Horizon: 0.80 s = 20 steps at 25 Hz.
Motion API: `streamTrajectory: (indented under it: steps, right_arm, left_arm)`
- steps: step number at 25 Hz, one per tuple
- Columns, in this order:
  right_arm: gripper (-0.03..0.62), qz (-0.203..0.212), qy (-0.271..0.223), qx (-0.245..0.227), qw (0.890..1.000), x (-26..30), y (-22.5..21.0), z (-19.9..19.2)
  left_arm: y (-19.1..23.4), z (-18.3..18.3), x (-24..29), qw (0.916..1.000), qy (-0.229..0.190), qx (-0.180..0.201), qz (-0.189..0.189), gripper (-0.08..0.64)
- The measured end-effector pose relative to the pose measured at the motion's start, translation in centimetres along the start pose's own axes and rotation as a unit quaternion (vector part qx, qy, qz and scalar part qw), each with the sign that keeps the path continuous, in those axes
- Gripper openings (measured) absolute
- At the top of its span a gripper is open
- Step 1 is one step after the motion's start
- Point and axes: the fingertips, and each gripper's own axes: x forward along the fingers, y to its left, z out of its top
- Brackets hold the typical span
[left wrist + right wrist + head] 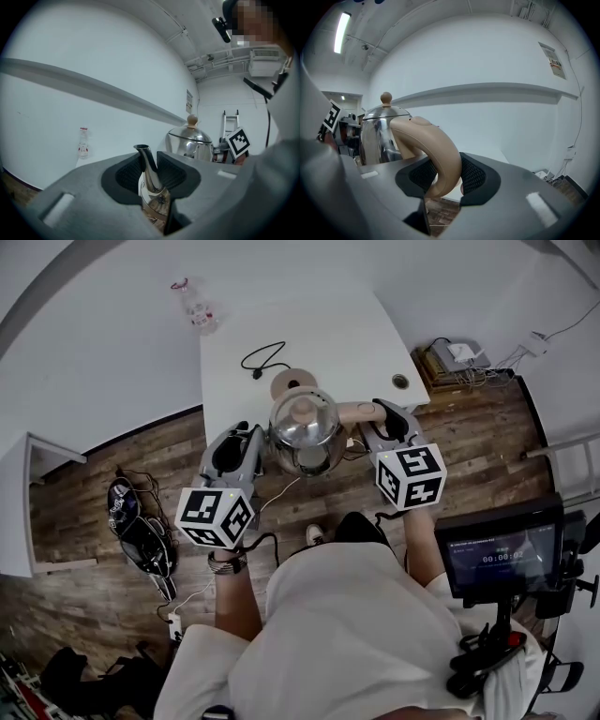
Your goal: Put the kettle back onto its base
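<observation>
Both forearms reach forward side by side. The left hand-held gripper (251, 435) is clamped on the spout (149, 171) of the kettle (305, 427), and the right hand-held gripper (379, 414) on its handle (438, 154), both pointing nearly level.

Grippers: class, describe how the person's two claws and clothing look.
The left claw and right claw are grey moulded shells with black ribbed pads. Each carries a white cube with black square markers. The person wears a pale top and a wristband.
</observation>
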Motion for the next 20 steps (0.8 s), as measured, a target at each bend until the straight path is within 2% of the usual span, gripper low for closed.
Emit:
streamTrajectory:
  steps: [5, 10, 17, 20]
  right_arm:
    - [0.143, -0.001, -0.002, -0.003, 1.000, -0.4, -0.7, 0.6]
    - [0.144, 0.005, 0.017, 0.001, 1.000, 5.8, -0.4, 0.0]
    - [0.144, 0.016, 0.021, 0.003, 1.000, 9.3, -0.7, 0.2]
    - [0.144, 0.022, 0.036, 0.008, 0.999, 13.8, -2.0, 0.7]
  left_arm:
    - [-0.7, 0.2, 0.2, 1.0000, 0.000, -0.005, 0.001, 0.101]
    - [4.6, -0.9, 3.3, 0.9997, 0.012, -0.018, 0.008, 0.101]
    - [6.9, -0.9, 5.2, 0.9995, 0.016, -0.020, 0.018, 0.101]
    - [9.9, -0.7, 8.8, 0.9988, 0.030, -0.028, 0.026, 0.101]
